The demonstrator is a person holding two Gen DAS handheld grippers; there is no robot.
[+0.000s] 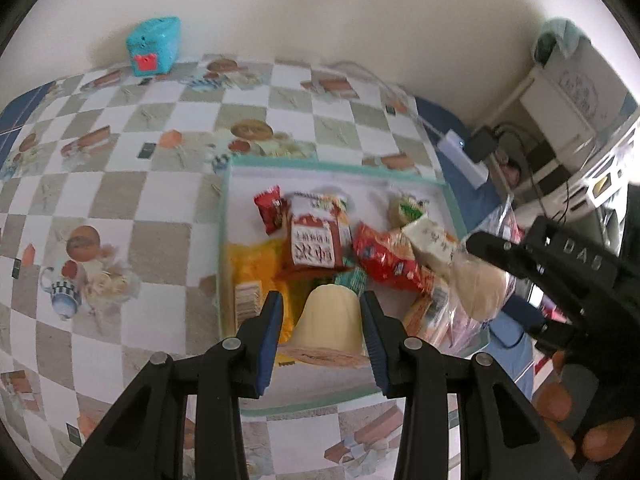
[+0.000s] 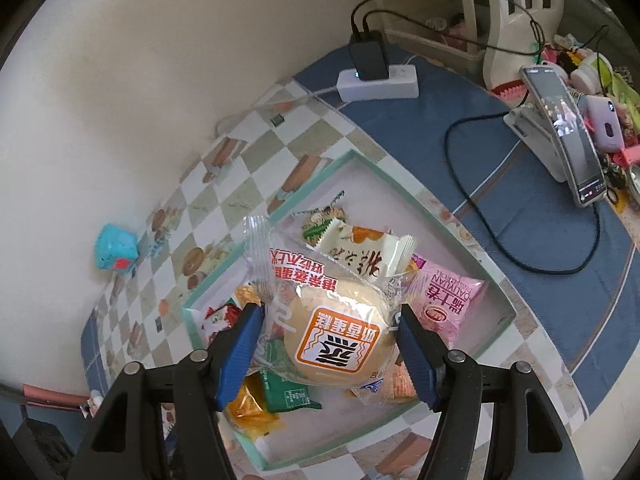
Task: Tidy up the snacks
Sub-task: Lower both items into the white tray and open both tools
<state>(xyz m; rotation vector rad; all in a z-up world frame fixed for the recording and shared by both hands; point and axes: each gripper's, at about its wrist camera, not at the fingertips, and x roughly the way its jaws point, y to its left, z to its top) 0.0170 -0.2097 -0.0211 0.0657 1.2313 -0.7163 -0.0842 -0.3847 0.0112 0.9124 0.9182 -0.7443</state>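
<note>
My left gripper (image 1: pixel 325 310) is shut on a pale yellow pudding cup (image 1: pixel 330 330), held bottom-up over the near end of a teal-rimmed white tray (image 1: pixel 224 240). Several snack packets lie in the tray, among them a red one with a white label (image 1: pixel 314 240) and a yellow one (image 1: pixel 256 268). My right gripper (image 2: pixel 330 346) is shut on a round bun in a clear wrapper with an orange label (image 2: pixel 340 336), above the same tray (image 2: pixel 404 184). A pink packet (image 2: pixel 448 304) and a green one (image 2: pixel 288 394) lie beneath it. In the left wrist view, the bun (image 1: pixel 476 280) hangs at the tray's right side.
The tray sits on a chequered tablecloth (image 1: pixel 120 184) against a white wall. A teal toy box (image 1: pixel 154 46) stands at the wall. To the right are a power strip with a black charger (image 2: pixel 376 80), a looping black cable (image 2: pixel 520 248) and a phone on a stand (image 2: pixel 568 132).
</note>
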